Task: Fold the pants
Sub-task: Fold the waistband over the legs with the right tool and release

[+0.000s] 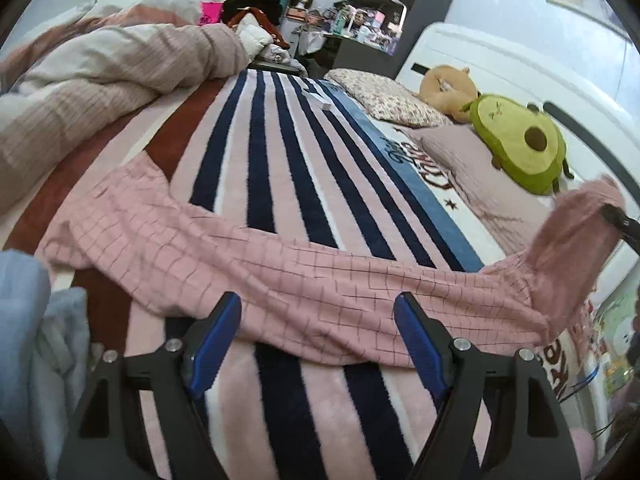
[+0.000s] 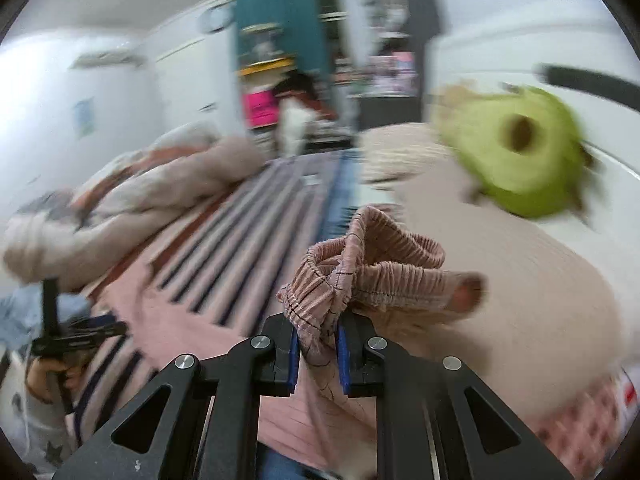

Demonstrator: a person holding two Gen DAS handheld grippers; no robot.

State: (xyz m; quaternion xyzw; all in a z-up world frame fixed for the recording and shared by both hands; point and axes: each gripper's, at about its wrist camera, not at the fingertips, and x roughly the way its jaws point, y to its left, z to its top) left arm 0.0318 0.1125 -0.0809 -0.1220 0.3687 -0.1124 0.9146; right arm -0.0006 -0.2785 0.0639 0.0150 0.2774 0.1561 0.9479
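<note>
The right gripper [image 2: 316, 354] is clamping its jaws on the pink checked pants' [image 1: 280, 280] waistband, lifted beside the blurred avocado plush [image 2: 520, 152]; the left gripper [image 1: 318, 320] is hovering with jaws wide, empty, over the pants.

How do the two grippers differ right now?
The left gripper stands open, nothing between its pads; the right gripper is shut on the pink checked pants at the elastic waistband. The left hovers over the flat trouser leg; the right holds its end lifted off the striped blanket. Both have blue pads.
</note>
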